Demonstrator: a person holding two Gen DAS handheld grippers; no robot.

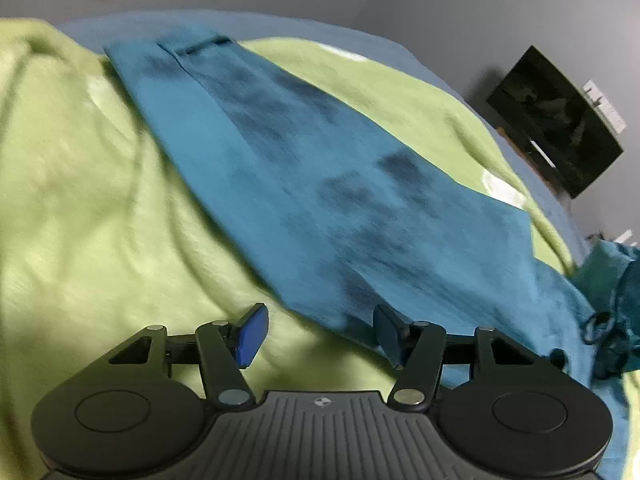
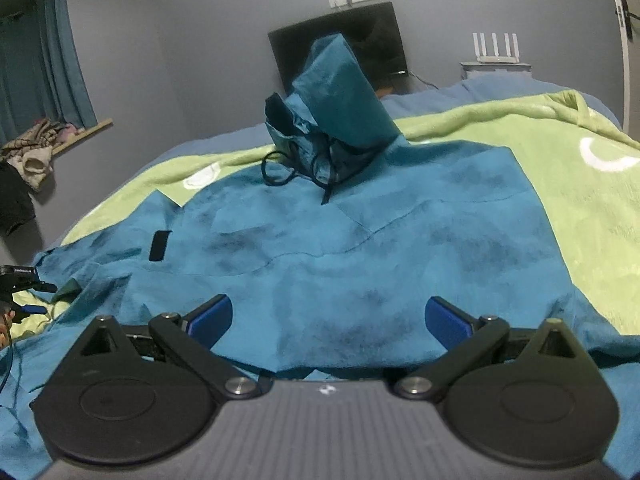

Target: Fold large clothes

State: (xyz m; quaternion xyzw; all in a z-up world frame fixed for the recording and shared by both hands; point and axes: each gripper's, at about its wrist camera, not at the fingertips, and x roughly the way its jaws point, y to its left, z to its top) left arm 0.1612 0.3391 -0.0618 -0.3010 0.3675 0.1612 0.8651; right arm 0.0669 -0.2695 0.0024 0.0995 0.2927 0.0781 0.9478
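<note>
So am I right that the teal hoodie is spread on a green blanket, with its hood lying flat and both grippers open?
Not quite: the hood stands upright, as the right wrist view shows. The teal hoodie does lie on the green blanket, and the left gripper and right gripper are both open.

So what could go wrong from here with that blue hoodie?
Both grippers, left and right, are open and hold nothing, so the next grab could go astray.
1. The hoodie lies on a soft green blanket; a pinch may catch both.
2. The hood stands bunched up and could flop crooked into the fold.
3. The loose drawstring may snag a finger.
</note>
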